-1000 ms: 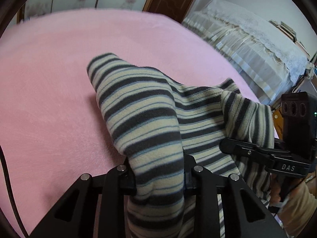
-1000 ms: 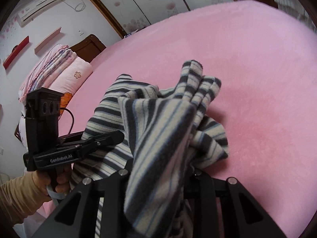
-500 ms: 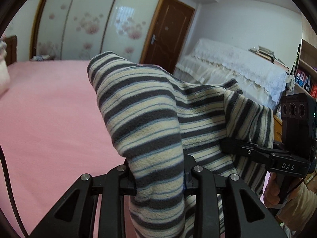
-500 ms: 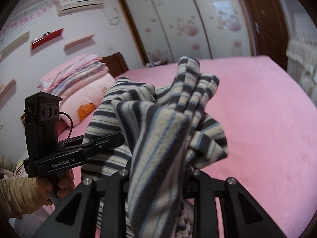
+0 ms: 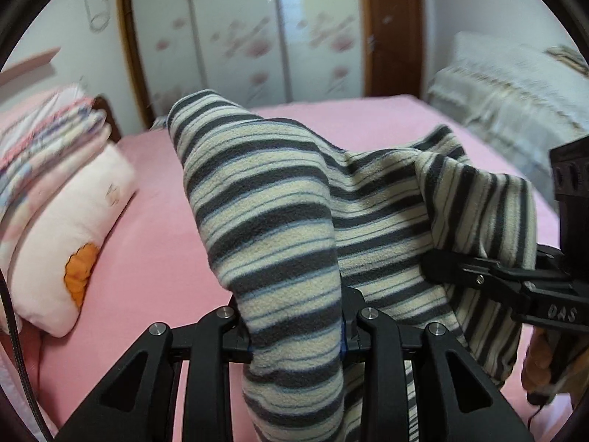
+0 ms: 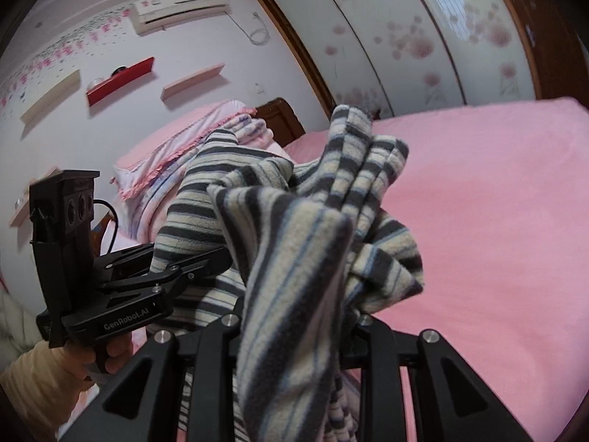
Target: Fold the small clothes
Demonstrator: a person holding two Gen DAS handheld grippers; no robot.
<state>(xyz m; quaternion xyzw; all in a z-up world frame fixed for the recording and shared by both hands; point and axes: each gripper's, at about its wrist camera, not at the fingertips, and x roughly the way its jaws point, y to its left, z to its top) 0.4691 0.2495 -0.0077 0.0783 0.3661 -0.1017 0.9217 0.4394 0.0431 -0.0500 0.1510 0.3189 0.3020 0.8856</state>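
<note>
1. As things stand, the fold hasn't begun, by my read: the striped garment (image 5: 279,228) hangs in the air betw. my two grippers, bunched and draped, above the pink bed (image 5: 154,243). No flat panel and no crease are visible. Left to do, I judge: spread it on the bed, square it, then fold.

2. Left side of the scene: white pillow (image 5: 70,243) w/ an orange print sits by a stack of folded bedding (image 5: 44,140). Pillow looks soft and puffy; the stack is blurred, so no detail.

3. Left gripper (image 5: 296,335): jaws pinching a thick gather of the garment. Cloth bulges up over them and trails down out of frame.

4. Garment itself: fleece, nubby pile, cream w/ dark grey bands plus thin blue lines. Limp, heavy drape w/ rounded folds. Can't tell sleeve from body.

5. Middle: fabric spans across to my other hand, slack w/ a dip, not taut.

6. Right gripper (image 6: 291,326): jaws clamped on another wad, several layers pleated and standing up above them. In the left wrist view its fingers bite the cloth's right edge.

7. Bed cover (image 6: 497,221): plush pink, matte, smooth and flat, w/ open space to the right for laying out.

8. Far back: sliding wardrobe doors (image 5: 239,33), glossy w/ a floral print.
</note>
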